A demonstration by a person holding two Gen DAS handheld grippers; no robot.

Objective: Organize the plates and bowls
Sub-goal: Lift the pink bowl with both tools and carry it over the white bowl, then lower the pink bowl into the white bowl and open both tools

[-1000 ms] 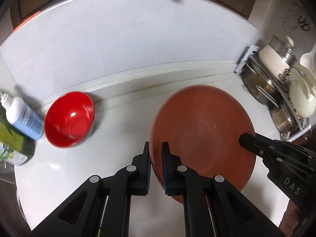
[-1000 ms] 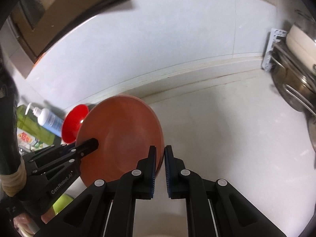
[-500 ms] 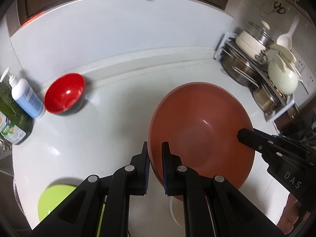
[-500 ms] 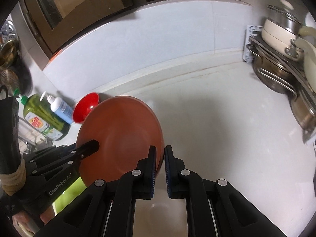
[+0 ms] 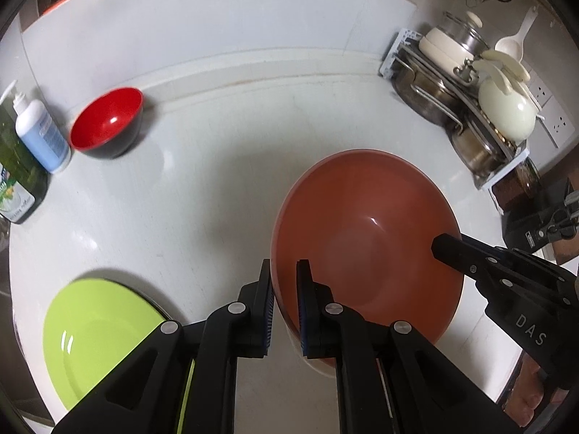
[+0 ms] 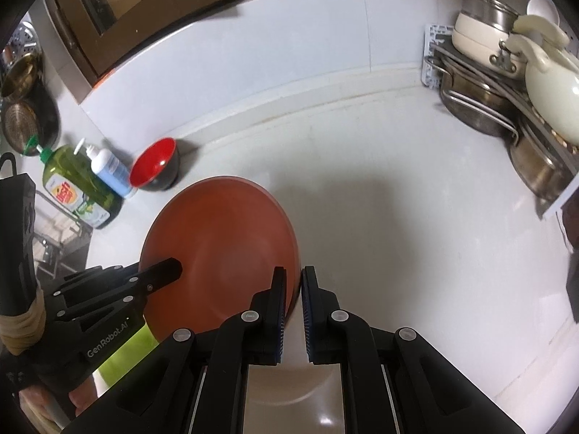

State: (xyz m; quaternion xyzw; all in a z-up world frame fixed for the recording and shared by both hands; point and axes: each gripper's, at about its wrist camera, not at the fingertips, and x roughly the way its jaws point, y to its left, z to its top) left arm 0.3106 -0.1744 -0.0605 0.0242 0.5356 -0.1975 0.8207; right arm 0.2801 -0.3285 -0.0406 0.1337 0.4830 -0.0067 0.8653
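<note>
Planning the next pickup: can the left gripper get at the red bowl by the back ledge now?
Probably not yet: the left gripper is shut on the brown plate's rim. The counter toward the red bowl looks clear.

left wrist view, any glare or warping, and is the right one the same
Left wrist view: fisheye bends the backsplash edge, small glints on the brown plate and red bowl. Right wrist view: same bending, plate casts a soft shadow on the counter.
</note>
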